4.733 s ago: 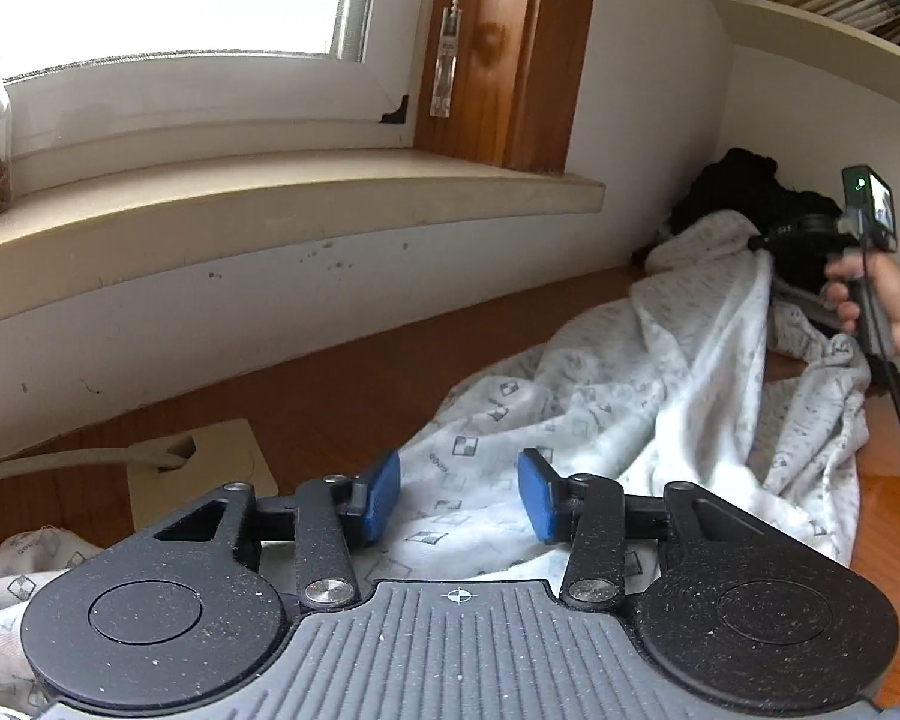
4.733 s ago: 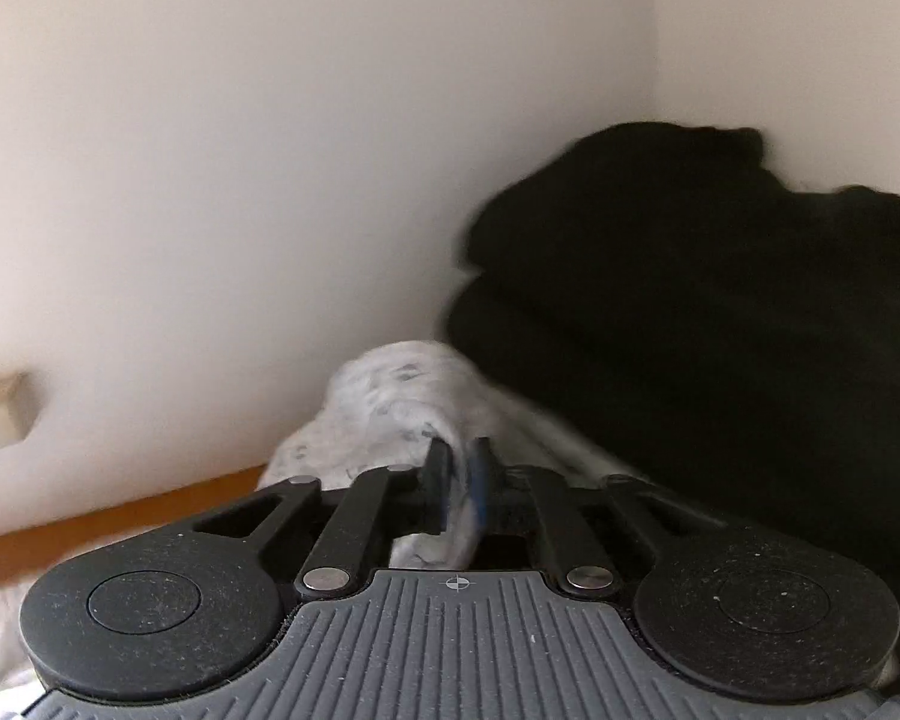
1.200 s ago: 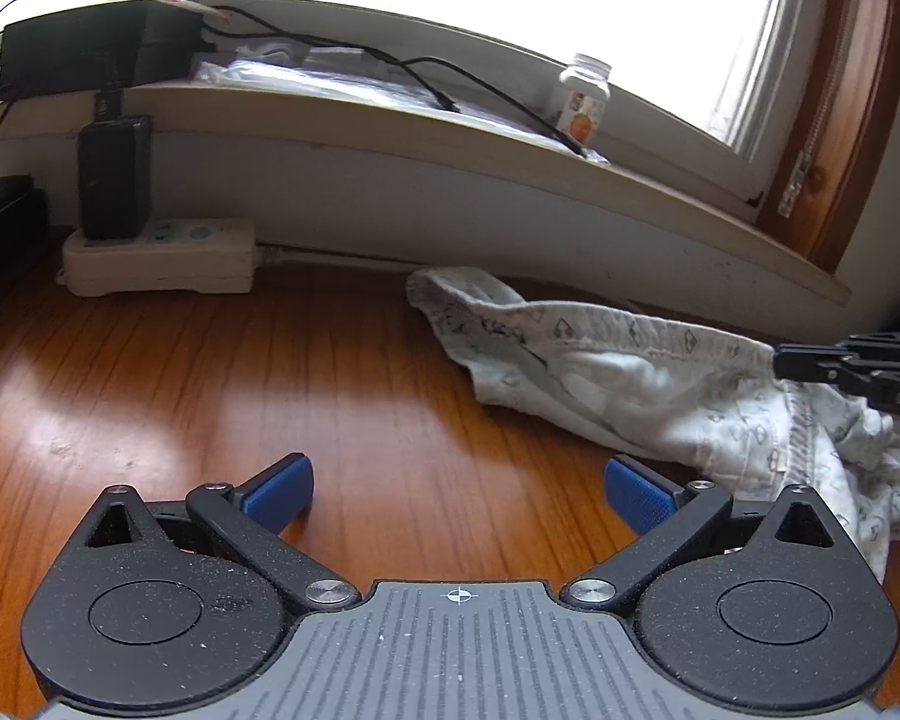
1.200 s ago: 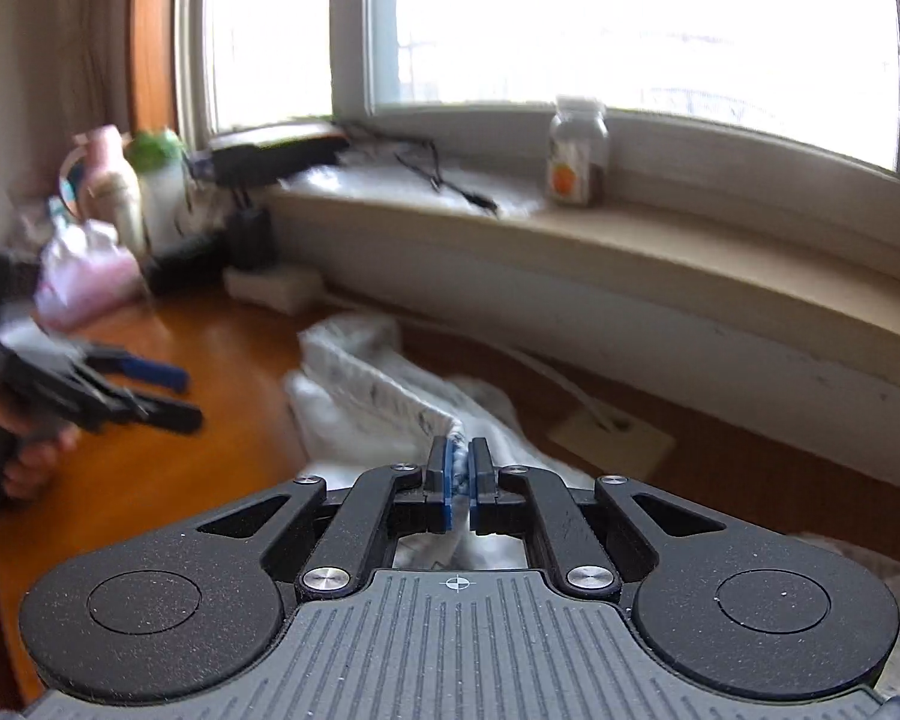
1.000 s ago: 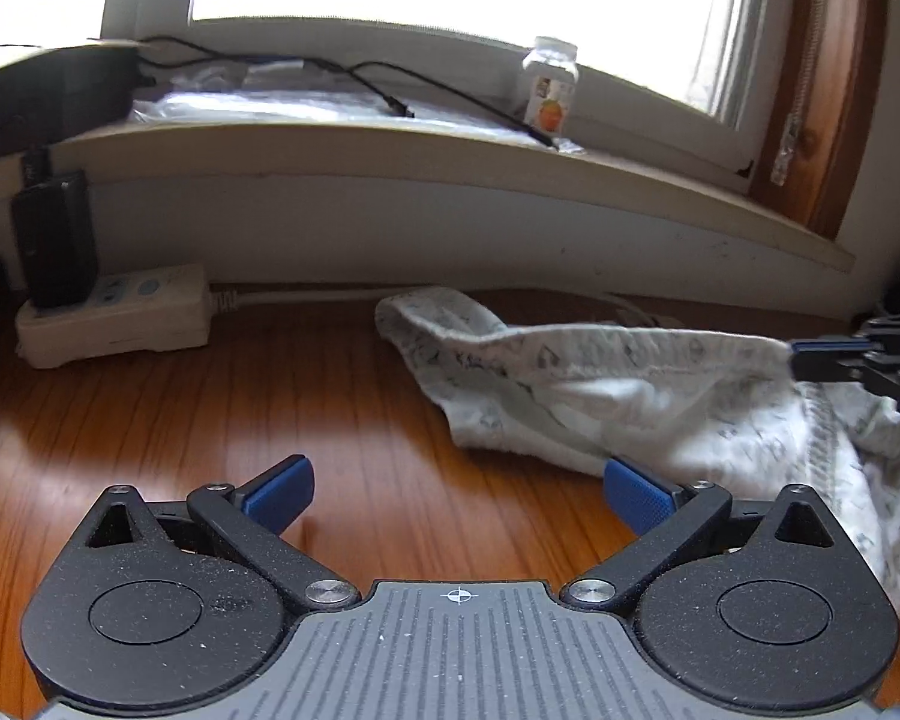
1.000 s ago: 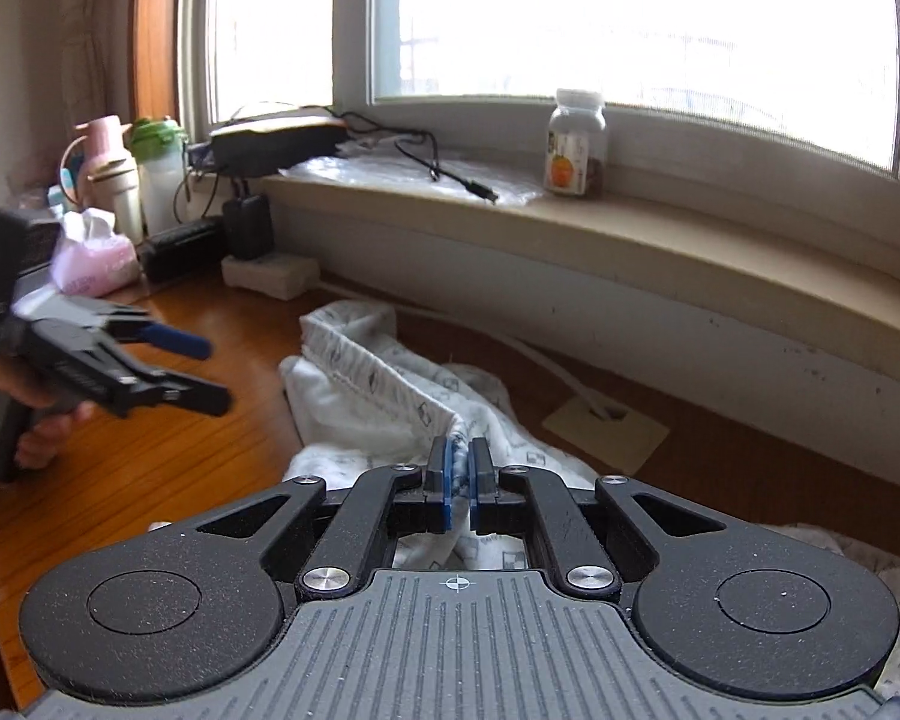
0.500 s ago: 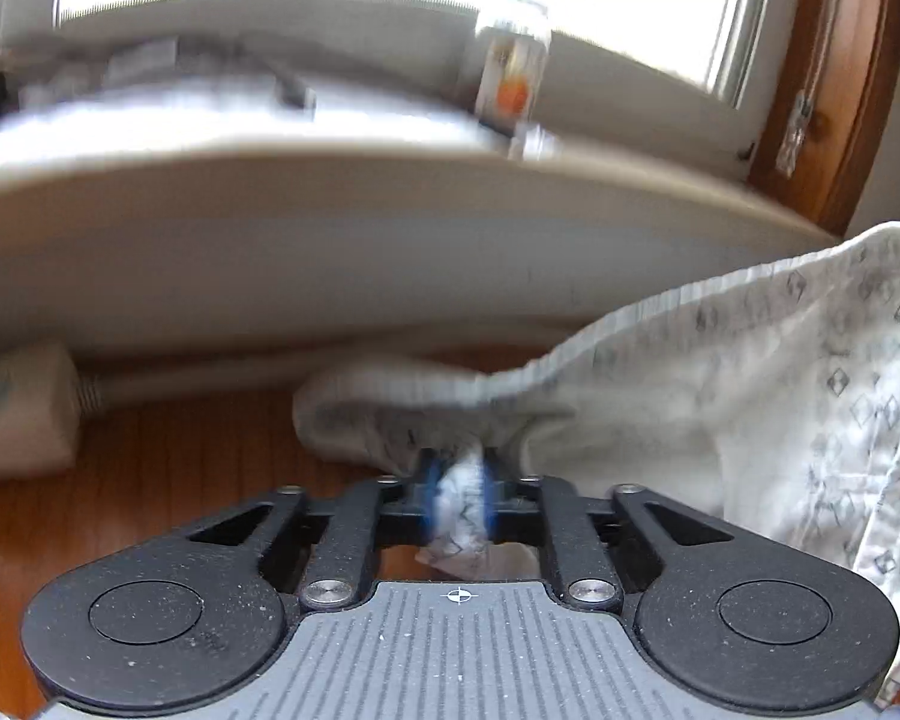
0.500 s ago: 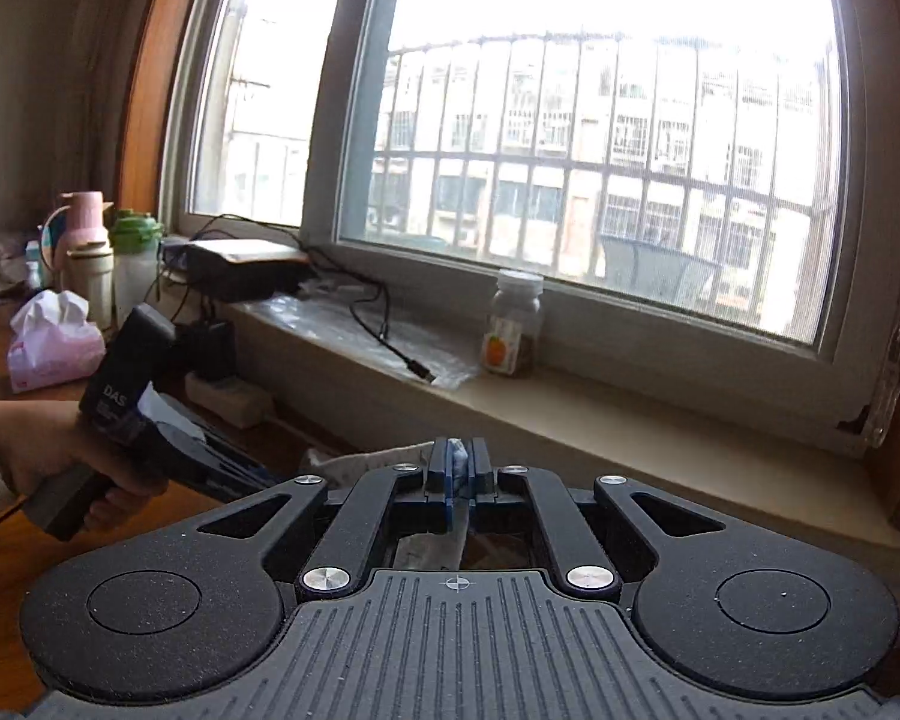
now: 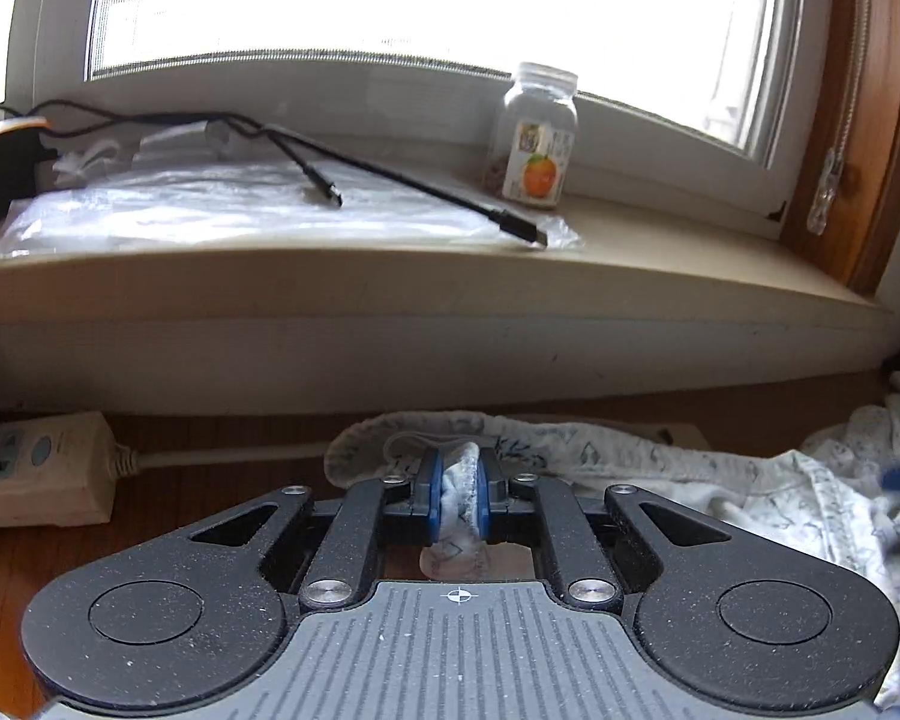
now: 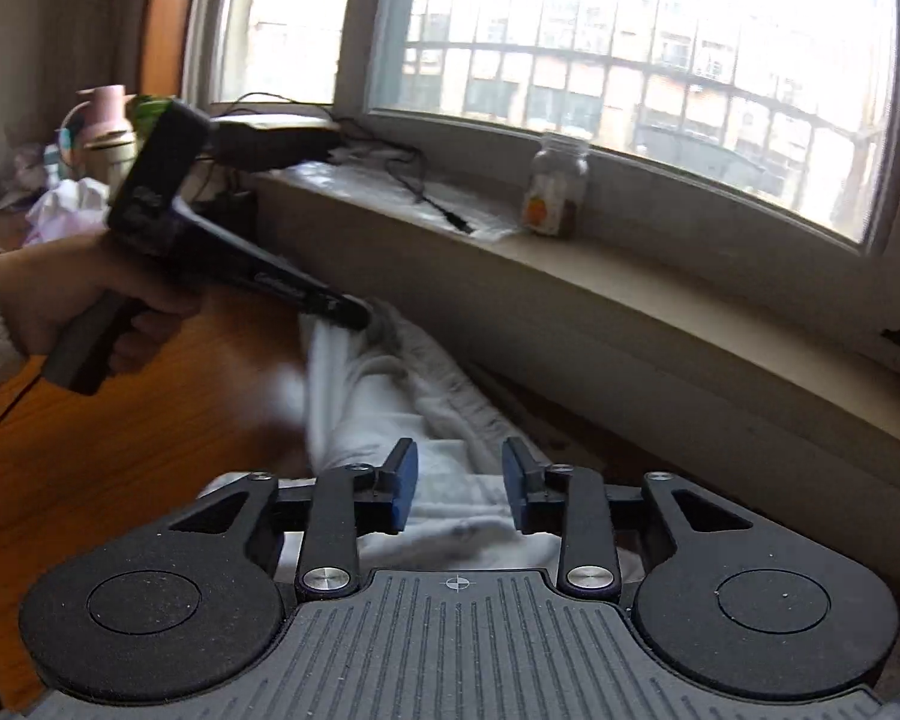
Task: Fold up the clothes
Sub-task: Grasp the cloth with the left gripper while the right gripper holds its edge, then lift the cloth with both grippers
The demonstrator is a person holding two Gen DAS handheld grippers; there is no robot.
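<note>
— Well, what is held by the left gripper [image 9: 455, 501]?

— A bunched edge of the garment [image 9: 660, 468] is pinched between its blue pads [image 9: 431, 501]; the jaws are nearly closed on the fold. From the right wrist view, the left gripper [image 10: 354, 315] is seen gripped in a hand [image 10: 84, 294], its tip buried in the cloth.

— And the right gripper [image 10: 459, 492]?

— Its jaws are being opened. White cloth is seen below and between the pads [image 10: 405, 489], but it is not pressed by them.

— Where is the garment laid?

— It is stretched along the wooden surface [image 10: 120, 420], just below the sill [image 9: 390, 276], running from the left gripper towards the right one, patterned white, rumpled at the right end.

— Anything else noted?

— A jar [image 9: 534, 138] and a cable [image 9: 390, 180] are seen on the sill, and a power strip [image 9: 42, 468] at the left on the surface.
</note>
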